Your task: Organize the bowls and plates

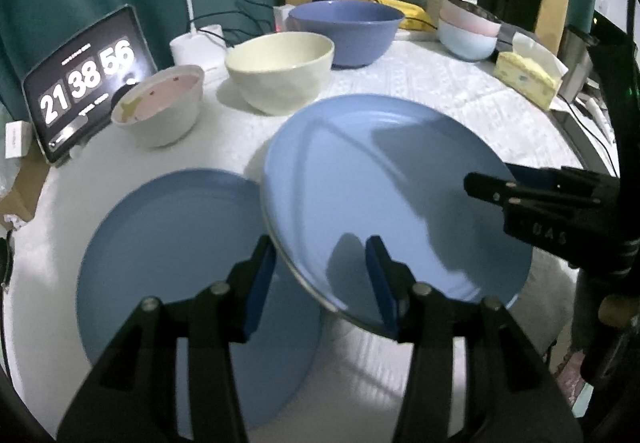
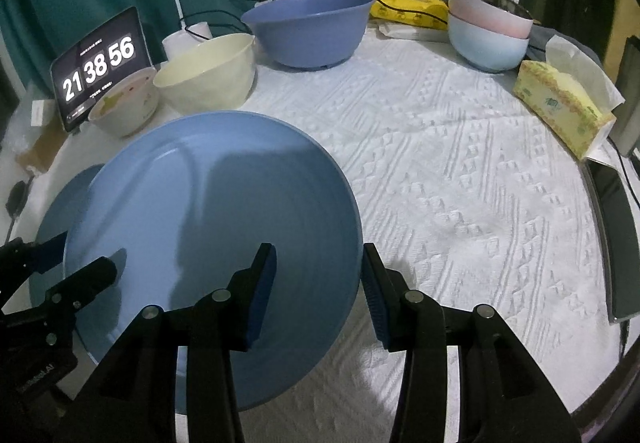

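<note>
Grippers meet at one raised light blue plate (image 1: 380,195): the left gripper (image 1: 320,283) straddles its near rim, fingers apart, and the right gripper (image 2: 320,295) straddles its right rim, also parted. Whether either pinches it I cannot tell. It overlaps a second blue plate (image 1: 180,263) lying flat on the bench (image 2: 460,183). Beyond stand a cream bowl (image 1: 280,71) and a big blue bowl (image 1: 346,31).
</note>
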Demonstrator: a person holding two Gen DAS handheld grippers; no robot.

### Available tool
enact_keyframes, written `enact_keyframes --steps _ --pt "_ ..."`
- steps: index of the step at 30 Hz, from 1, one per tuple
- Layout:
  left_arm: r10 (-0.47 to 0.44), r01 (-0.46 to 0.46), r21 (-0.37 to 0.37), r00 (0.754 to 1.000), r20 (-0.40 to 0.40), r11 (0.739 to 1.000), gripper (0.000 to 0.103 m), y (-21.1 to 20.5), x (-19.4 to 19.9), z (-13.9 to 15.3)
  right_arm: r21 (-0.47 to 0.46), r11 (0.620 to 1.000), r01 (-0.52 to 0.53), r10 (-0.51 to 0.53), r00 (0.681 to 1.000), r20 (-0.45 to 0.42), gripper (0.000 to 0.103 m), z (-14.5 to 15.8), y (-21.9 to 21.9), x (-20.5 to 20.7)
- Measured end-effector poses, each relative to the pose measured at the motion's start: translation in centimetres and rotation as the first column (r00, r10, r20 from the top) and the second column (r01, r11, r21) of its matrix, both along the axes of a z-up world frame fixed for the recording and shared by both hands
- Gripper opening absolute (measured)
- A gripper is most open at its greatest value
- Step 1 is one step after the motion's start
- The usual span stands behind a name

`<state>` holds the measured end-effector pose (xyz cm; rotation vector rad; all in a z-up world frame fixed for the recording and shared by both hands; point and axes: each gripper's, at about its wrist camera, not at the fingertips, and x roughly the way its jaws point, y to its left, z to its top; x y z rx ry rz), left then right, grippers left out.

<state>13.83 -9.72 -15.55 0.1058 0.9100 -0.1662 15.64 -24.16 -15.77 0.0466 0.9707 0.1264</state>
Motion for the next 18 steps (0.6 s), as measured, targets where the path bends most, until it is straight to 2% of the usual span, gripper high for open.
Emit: enact_keyframes --steps 6,10,15,18 --pt "-0.047 0.047 0.019 0.999 0.018 0.999 0.048 -1.6 0.1 0.3 -0.007 1.000 0.030 -0.030 1.000 0.002 0.046 0.1 -1.0 0.2" --pt "-0.079 0.079 0.032 0.997 -0.004 0.996 0.048 -2.9 0.6 -0.3 -0.006 0.998 0.061 -0.061 0.998 0.005 0.046 0.2 -2.3 0.4" --pt "-0.079 0.080 0.032 0.995 -0.054 0.996 0.048 -3.3 1.1 -1.1 0.001 0.998 0.067 -0.067 0.998 0.015 0.046 0.6 -3.0 0.2" --pt "-0.067 0.068 0.028 0.997 -0.037 0.997 0.049 -2.9 1.0 -0.8 -0.008 0.997 0.071 -0.070 0.997 0.024 0.046 0.9 -2.9 0.1"
